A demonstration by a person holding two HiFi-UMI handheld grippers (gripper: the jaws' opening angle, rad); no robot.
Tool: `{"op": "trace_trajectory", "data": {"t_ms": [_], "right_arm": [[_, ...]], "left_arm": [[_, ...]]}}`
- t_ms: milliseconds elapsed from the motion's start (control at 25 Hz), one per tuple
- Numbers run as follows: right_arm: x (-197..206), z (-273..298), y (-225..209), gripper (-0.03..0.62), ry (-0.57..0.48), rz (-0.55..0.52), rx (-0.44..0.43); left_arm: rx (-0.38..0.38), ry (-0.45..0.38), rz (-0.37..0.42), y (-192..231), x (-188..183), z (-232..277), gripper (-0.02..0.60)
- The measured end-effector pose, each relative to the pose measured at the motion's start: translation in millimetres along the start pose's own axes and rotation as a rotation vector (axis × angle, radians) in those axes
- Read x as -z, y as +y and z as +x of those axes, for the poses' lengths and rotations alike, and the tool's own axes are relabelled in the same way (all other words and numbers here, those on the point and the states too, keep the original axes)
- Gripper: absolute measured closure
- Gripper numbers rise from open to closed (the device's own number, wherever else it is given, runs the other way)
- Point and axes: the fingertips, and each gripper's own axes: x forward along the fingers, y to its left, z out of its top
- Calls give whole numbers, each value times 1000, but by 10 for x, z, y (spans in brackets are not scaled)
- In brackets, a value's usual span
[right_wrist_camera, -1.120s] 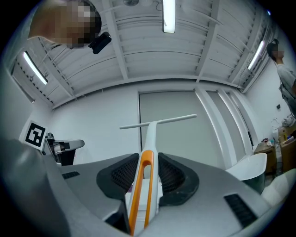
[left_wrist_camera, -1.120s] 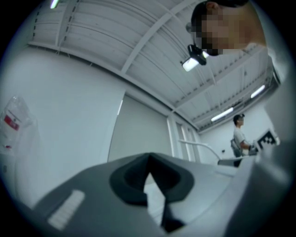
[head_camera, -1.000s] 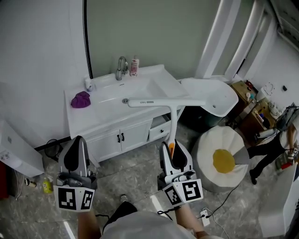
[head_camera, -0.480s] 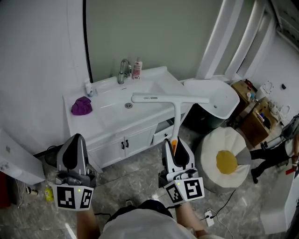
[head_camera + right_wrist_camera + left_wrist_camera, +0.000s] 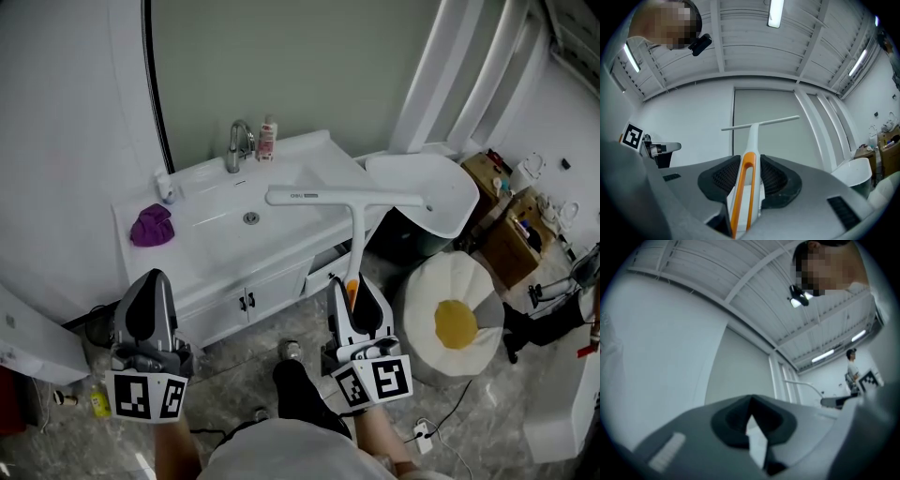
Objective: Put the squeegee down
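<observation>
The squeegee (image 5: 354, 234) is white with an orange strip in its handle. It stands upright, and its long blade (image 5: 342, 198) hangs level over the front right part of the vanity top. My right gripper (image 5: 357, 298) is shut on the lower handle. In the right gripper view the squeegee (image 5: 754, 129) rises between the two dark pads of the right gripper (image 5: 749, 161). My left gripper (image 5: 150, 298) is at the left, in front of the vanity, with nothing in it. The left gripper (image 5: 751, 401) has its jaw tips meeting in its own view.
A white vanity (image 5: 202, 258) holds a sink with a faucet (image 5: 236, 145), a pink bottle (image 5: 268, 138) and a purple cloth (image 5: 150, 225). To the right are a white curved seat (image 5: 422, 187) and a round white cushion with a yellow centre (image 5: 450, 323). My foot (image 5: 291, 352) is on the tiled floor.
Both grippers have moved level towards the vanity as I stepped forward. The squeegee stays in the right gripper, its blade now further over the counter's right end.
</observation>
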Motion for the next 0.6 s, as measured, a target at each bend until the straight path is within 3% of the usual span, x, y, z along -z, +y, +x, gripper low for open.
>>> {"op": "trace_trajectory", "data": {"t_ms": [600], "right_arm": [[216,1644,-784,462,14,0,-56]], "left_arm": [[-61,-19,-5,320,404,1559,574]]}}
